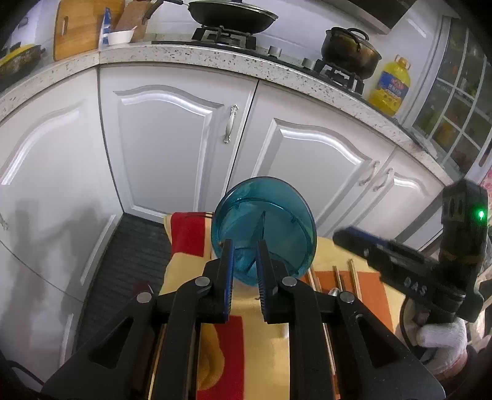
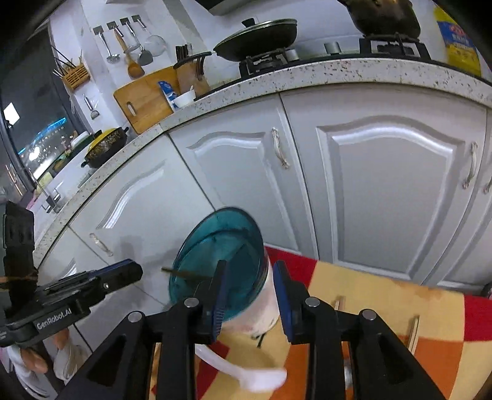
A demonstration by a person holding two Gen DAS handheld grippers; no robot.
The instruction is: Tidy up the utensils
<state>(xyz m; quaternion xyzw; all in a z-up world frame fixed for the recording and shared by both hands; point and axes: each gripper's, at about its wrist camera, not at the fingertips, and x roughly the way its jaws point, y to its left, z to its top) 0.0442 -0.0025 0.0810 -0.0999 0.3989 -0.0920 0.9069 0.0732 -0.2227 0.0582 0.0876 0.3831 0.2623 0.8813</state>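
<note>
Blue translucent cup (image 1: 263, 227): sitting at lower centre of the left wrist view, tilted with its mouth facing the camera, a thin dark stick (image 1: 260, 234) lying inside. In the right wrist view the same cup (image 2: 220, 264) is showing a white lower body.

Left gripper (image 1: 245, 270): jaws standing narrowly apart, gripping nothing; whether they are touching the cup behind them cannot be told.

Right gripper (image 2: 250, 295): jaws sitting wide on either side of the cup's white base; contact cannot be told.

Patterned cloth (image 1: 255, 335), red, yellow and orange: lying beneath the cup.

Chopsticks (image 1: 353, 277): lying on the cloth, lower right of the left wrist view, beside the cup.

White plastic spoon (image 2: 246, 374): lying on the cloth at bottom centre of the right wrist view.

White cabinet doors (image 1: 166, 147): filling the background.

Wok (image 1: 232, 14): sitting on the stove, upper centre.
</note>
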